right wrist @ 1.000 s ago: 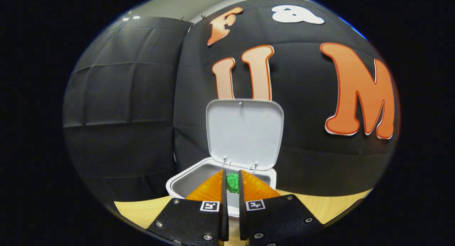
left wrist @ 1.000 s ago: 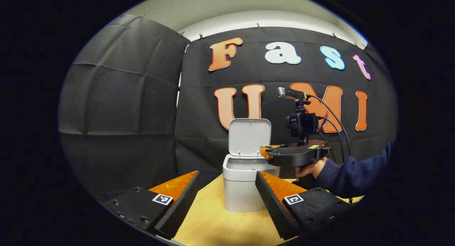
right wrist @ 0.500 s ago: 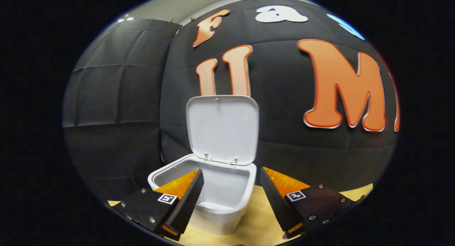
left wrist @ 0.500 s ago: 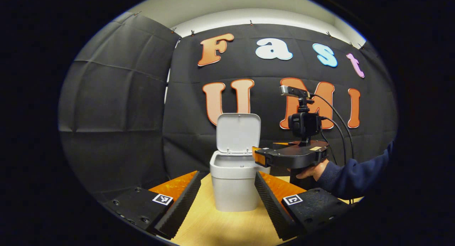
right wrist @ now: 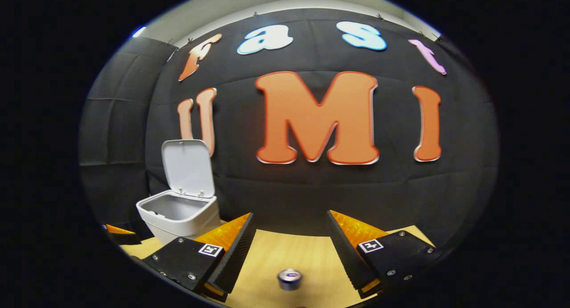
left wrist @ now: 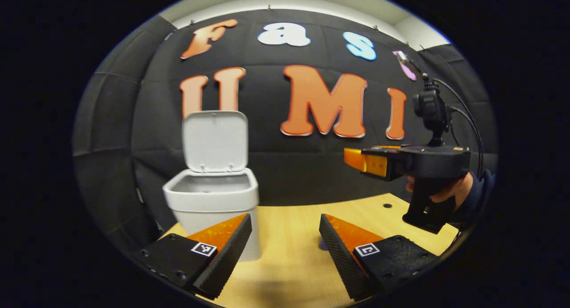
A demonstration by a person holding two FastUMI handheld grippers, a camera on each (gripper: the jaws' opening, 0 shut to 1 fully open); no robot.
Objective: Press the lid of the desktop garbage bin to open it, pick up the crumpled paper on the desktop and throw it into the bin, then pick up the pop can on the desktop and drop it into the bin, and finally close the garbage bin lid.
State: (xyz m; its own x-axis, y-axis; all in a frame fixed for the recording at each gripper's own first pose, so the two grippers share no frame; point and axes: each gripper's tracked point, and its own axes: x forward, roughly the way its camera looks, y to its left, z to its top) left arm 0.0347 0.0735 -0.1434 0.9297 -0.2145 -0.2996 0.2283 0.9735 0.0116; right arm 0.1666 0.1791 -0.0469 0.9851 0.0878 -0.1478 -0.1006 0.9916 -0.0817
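Observation:
The grey garbage bin [left wrist: 209, 201] stands on the wooden desktop, its lid [left wrist: 215, 141] tipped up and back, the mouth showing. My left gripper [left wrist: 285, 237] is open with nothing between its fingers, the bin just beyond its left finger. In the right gripper view the bin [right wrist: 178, 214] sits far left. A pop can [right wrist: 290, 277] stands upright on the desktop, low in that view, below and between the fingers of my open right gripper [right wrist: 289, 237]. From the left gripper view, a hand [left wrist: 445, 194] holds the right gripper [left wrist: 356, 159] well above the desktop, right of the bin.
The light wooden desktop [left wrist: 289, 219] runs back to the black cloth wall. A small dark hole [left wrist: 386, 205] marks its far right part. An orange tip of the left gripper [right wrist: 116, 230] shows left of the bin.
The right gripper opened over the bin and the green crumpled paper left its fingers. It then swung right, away from the bin, bringing the can into view. The left gripper also turned right.

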